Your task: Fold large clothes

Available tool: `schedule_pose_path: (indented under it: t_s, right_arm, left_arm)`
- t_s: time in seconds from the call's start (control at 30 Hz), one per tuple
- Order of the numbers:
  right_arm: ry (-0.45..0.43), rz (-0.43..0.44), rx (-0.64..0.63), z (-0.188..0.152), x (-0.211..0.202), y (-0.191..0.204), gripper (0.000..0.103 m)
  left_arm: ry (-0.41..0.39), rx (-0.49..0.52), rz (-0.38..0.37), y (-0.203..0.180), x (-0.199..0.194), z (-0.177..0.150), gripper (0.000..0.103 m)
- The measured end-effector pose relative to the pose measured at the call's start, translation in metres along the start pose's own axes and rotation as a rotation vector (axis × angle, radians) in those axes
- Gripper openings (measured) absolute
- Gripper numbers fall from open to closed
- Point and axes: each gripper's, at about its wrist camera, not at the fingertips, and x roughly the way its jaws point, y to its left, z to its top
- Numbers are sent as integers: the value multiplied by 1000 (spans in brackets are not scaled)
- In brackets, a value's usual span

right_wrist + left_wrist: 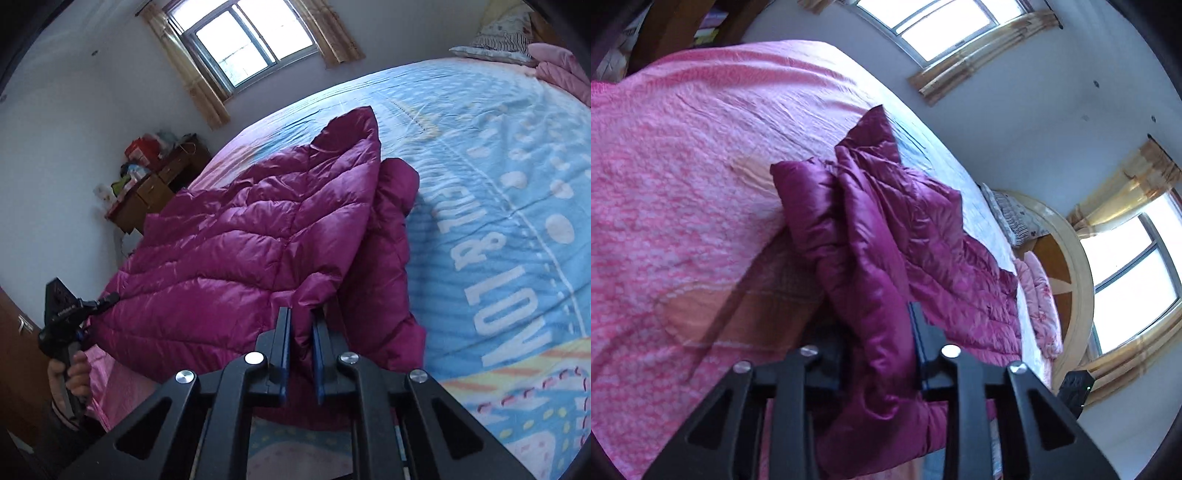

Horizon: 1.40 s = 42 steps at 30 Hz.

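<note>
Both grippers, left [879, 354] and right [300, 350], clamp the jacket [236, 236] near the bed [480, 155] edge, mid-fold, with more folds left, I judge.

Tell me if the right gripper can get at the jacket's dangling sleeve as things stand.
Probably not: the right gripper is shut on the purple down jacket. The sleeve hangs unobstructed right beside it, but it must let go first.

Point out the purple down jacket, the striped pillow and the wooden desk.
purple down jacket [236, 236]: right wrist view, on its quilted upper panel.
striped pillow [495, 46]: right wrist view, on its striped top at the far end of the bed.
wooden desk [151, 192]: right wrist view, on its drawer front by the wall.
</note>
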Motion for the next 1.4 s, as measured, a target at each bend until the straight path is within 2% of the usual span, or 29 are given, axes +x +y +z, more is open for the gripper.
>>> schedule_pose_path:
  t_s: [0.07, 0.13, 0.17, 0.2, 0.23, 0.27, 0.3, 0.33, 0.4, 0.47, 0.5, 0.53, 0.63, 0.7, 0.77, 0.87, 0.93, 1.03, 1.1, 1.13, 1.2, 1.23, 1.27, 1.33, 1.4]
  right_arm:
    - [3, -29, 24, -8, -2, -13, 9]
    - [-4, -5, 58, -19, -2, -24, 8]
    - [-10, -5, 56, -21, -5, -24, 8]
    - [-17, -12, 46, -21, -6, -23, 9]
    - [-20, -18, 24, -20, -9, -19, 10]
    - [-16, -19, 12, -17, -12, -16, 10]
    - [-11, -16, 7, -14, -16, -15, 10]
    - [-25, -7, 13, -8, -28, -15, 10]
    - [-109, -6, 22, 3, -54, -14, 10]
    - [-244, -62, -12, 22, -83, -6, 11]
    - [-284, -74, -45, 32, -90, 2, 11]
    - [-284, -71, -90, 46, -88, 14, 10]
    - [-213, -17, -186, 85, -57, 50, 11]
    - [-144, -4, -222, 107, -23, 73, 11]
    - [-25, -16, -213, 126, 25, 88, 11]
    - [37, -49, -209, 131, 78, 98, 11]
    - [63, -119, -225, 128, 107, 97, 11]
    - [52, -205, -247, 126, 141, 90, 11]
    - [24, -215, -249, 122, 151, 79, 10]
    - [10, -183, -229, 120, 154, 73, 10]
    - [-6, -134, -181, 118, 157, 64, 10]
    - [-8, -118, -169, 117, 157, 62, 10]
    - [-3, -100, -162, 117, 157, 61, 10]
    - [21, -43, -118, 118, 162, 52, 10]
    - [31, 53, -12, 120, 164, 31, 6]
  left_arm:
    - [-3, 11, 51, 3, 8, -1, 27]
    - [1, 0, 84, 12, 15, -2, 35]
    - [1, -16, 92, 15, 17, 0, 46]
    - [-8, -37, 96, 20, 15, 1, 47]
    - [-11, -51, 95, 23, 10, 7, 48]
    - [-13, -59, 111, 24, 5, 10, 54]
    - [-32, -61, 152, 24, -6, 15, 61]
    - [-64, -55, 180, 24, -18, 18, 62]
    - [-153, -8, 216, 15, -46, 30, 62]
    - [-207, 84, 241, -7, -62, 39, 62]
    - [-226, 141, 263, -21, -65, 45, 62]
    - [-233, 209, 285, -40, -61, 51, 62]
    - [-178, 411, 269, -96, -25, 66, 62]
    - [-145, 487, 259, -125, 14, 72, 66]
    - [-127, 505, 274, -137, 49, 79, 72]
    - [-51, 471, 321, -139, 104, 91, 72]
    - [-20, 426, 357, -133, 132, 95, 72]
    - [-41, 395, 454, -113, 152, 99, 72]
    - [-48, 357, 487, -92, 162, 102, 72]
    - [-46, 325, 463, -83, 161, 104, 73]
    - [-53, 235, 362, -62, 156, 106, 73]
    - [-60, 220, 347, -58, 154, 106, 74]
    - [-69, 210, 341, -55, 154, 104, 74]
    - [-75, 232, 376, -57, 159, 98, 74]
    - [-74, 251, 409, -61, 168, 97, 74]
